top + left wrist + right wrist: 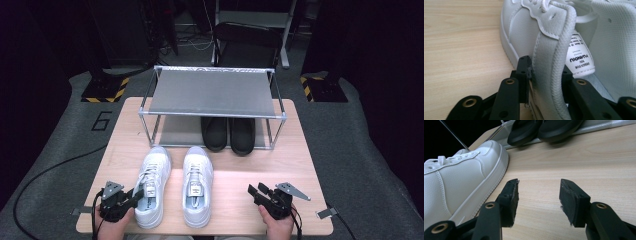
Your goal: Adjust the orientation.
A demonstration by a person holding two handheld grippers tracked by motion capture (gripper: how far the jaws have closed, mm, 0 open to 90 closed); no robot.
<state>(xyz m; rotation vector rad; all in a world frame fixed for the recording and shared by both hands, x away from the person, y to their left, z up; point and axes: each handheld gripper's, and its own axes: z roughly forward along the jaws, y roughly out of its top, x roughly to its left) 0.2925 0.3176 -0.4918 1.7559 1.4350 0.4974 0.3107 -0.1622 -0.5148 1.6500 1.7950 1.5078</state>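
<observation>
A: What did the near edge of the table [235, 210] show?

B: 2 hand-held grippers. The left gripper [131, 196] sat at about 7 o'clock on the tabletop, its jaws brought in on the collar wall of the left white sneaker [151, 186]. In the left gripper view the left gripper [544, 72] had 1 jaw on the outside of the padded collar and the other inside the shoe, beside the tongue label [578, 56], both pressing against the wall.

A: And the other tool?

B: The right gripper [257, 191] lay at about 5 o'clock, held by a hand [277, 225]. In the right gripper view the right gripper [539, 196] had its jaws spread wide with bare wood between the pads, gripping nothing.

A: Where were the shoes?

B: The 2 white sneakers stood side by side, toes pointing toward 12 o'clock, heels at the near edge. The right white sneaker [197, 185] stood just beside the left one, and was well apart from the right gripper, at about 9 o'clock from it.

A: Farther back?

B: A metal-framed shoe rack [212, 114] with 2 shelves stood at 12 o'clock. On its lower shelf a pair of black slippers [228, 134] lay side by side, their ends sticking out past the front rail, just beyond the sneaker toes.
</observation>
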